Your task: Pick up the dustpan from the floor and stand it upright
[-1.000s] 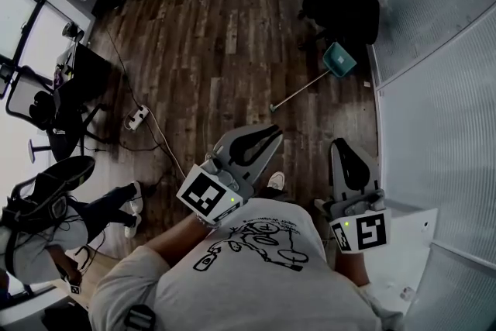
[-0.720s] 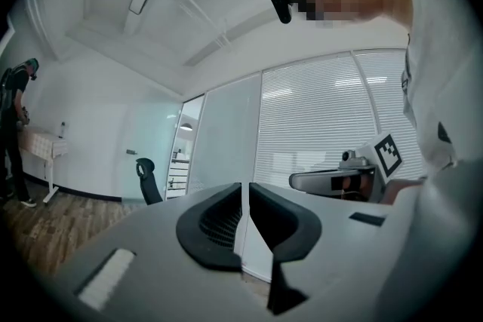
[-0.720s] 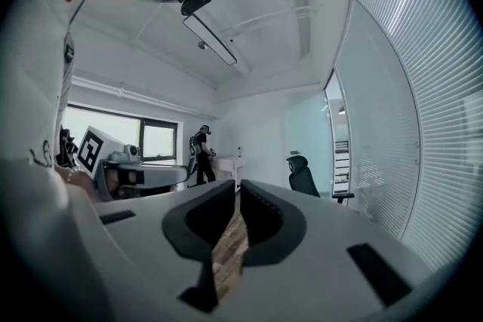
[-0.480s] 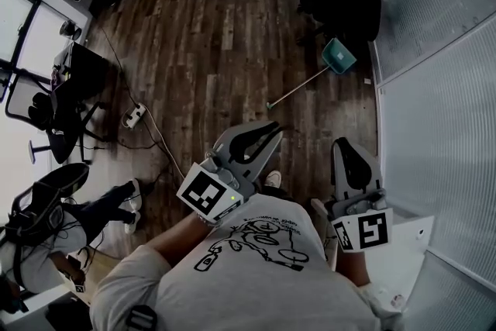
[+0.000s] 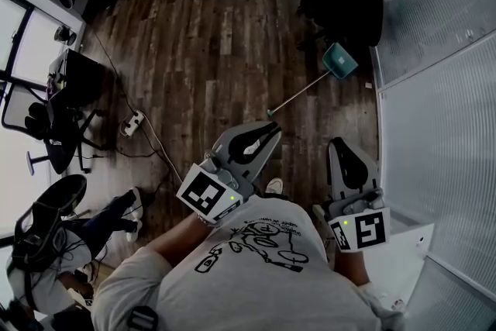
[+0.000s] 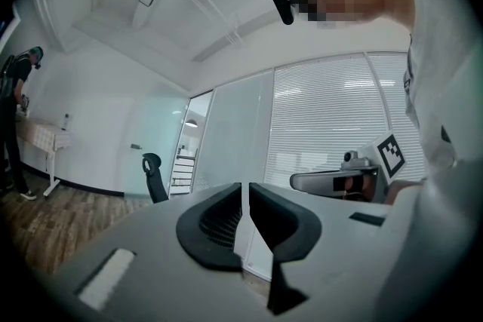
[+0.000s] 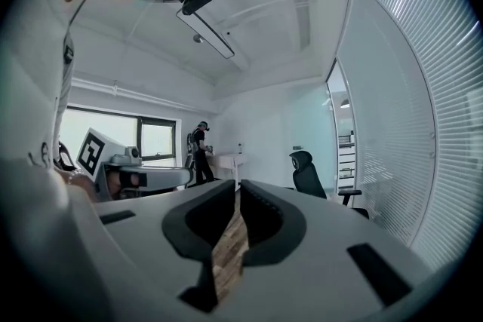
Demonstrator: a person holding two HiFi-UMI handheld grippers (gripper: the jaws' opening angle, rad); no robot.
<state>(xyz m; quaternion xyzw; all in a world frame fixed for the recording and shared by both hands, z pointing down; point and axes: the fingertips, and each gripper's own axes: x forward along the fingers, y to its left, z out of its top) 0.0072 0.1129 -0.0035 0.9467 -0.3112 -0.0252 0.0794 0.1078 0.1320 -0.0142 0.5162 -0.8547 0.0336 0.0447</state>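
A teal dustpan [image 5: 339,60] lies on the dark wood floor far ahead, beside the glass wall, its long thin handle [image 5: 298,93] running back toward me. My left gripper [image 5: 273,131] is held at chest height, well short of the handle's near end, jaws shut and empty. My right gripper [image 5: 343,145] hangs beside it, also shut with nothing in it. In the left gripper view the jaws [image 6: 244,191] meet with only a slit between them. The right gripper view shows its jaws [image 7: 237,188] closed the same way. Neither gripper view shows the dustpan.
A black office chair [image 5: 345,0] stands just beyond the dustpan. Ribbed glass partitions [image 5: 434,112] line the right side. A power strip [image 5: 132,121] with cables lies at left, near desks and another chair [image 5: 58,132]. A person [image 7: 198,152] stands far off at a table.
The view has shifted slightly, and the dustpan sits a touch lower in the frame. Both grippers keep the same pose, shut and empty.
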